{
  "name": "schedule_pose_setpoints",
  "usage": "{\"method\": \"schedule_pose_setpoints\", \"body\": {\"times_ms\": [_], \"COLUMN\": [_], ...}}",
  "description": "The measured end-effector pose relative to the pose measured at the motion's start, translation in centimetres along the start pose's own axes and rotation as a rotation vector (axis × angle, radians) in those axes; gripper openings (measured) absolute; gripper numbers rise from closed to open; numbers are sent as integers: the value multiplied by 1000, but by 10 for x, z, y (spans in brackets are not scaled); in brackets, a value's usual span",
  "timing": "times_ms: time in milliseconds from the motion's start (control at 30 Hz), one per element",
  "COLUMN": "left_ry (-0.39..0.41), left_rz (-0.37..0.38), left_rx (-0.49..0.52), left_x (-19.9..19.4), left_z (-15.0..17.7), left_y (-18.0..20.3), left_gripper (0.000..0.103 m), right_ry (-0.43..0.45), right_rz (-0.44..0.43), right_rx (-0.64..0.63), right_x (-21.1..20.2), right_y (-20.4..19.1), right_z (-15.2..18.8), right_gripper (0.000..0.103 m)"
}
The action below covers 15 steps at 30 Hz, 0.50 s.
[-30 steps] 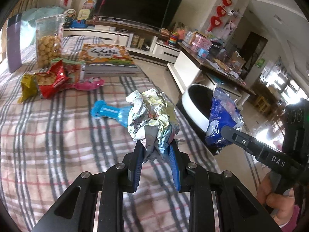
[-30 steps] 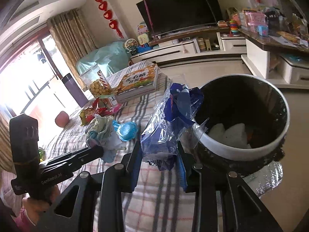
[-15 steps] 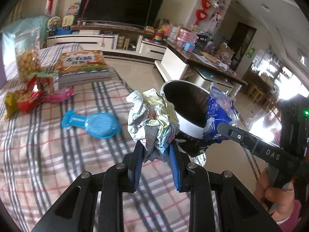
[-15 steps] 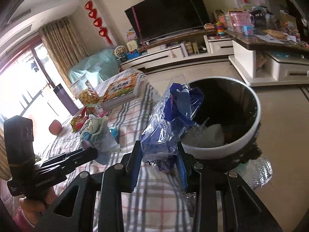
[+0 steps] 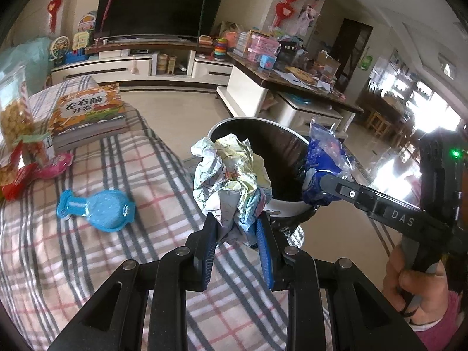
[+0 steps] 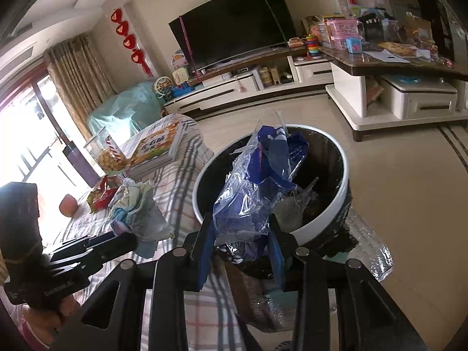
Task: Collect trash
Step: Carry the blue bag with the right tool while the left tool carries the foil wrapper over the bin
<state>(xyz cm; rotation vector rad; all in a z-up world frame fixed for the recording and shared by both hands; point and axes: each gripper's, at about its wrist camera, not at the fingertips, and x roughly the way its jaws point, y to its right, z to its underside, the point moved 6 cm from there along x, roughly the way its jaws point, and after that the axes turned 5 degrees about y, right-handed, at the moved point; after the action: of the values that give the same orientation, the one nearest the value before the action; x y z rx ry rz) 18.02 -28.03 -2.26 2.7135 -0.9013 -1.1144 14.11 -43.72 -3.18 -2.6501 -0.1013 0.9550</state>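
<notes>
You're holding both fingers clamped, left gripper [image 5: 237,228] on paper wad [image 5: 231,175], right gripper [image 6: 239,244] on blue bag [image 6: 257,181], nearing the bin [image 6: 336,213]; red wrappers [image 5: 14,175] remaining.

Left wrist view: looks forward along its fingers, over the plaid cover [image 5: 122,251], toward the bin [image 5: 286,204] and TV [image 5: 158,3]; bin close ahead, right of centre. Right wrist view: looks down over the bin [image 6: 318,225], nearer. Both share bin, book [image 5: 87,111], TV and each other's gripper.
</notes>
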Motion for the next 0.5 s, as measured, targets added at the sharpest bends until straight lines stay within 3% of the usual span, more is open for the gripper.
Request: {"method": "schedule_pose_setpoints", "body": {"times_ms": [500], "left_ry": [-24], "left_rz": [4], "left_rx": [29], "left_x": [35], "left_z": [-28], "left_y": [13], "left_gripper": [25], "right_ry": [-25], "right_rz": [36], "right_rx": [-8], "right_x": [15], "right_y": [28], "right_z": [-15], "right_gripper": [37]}}
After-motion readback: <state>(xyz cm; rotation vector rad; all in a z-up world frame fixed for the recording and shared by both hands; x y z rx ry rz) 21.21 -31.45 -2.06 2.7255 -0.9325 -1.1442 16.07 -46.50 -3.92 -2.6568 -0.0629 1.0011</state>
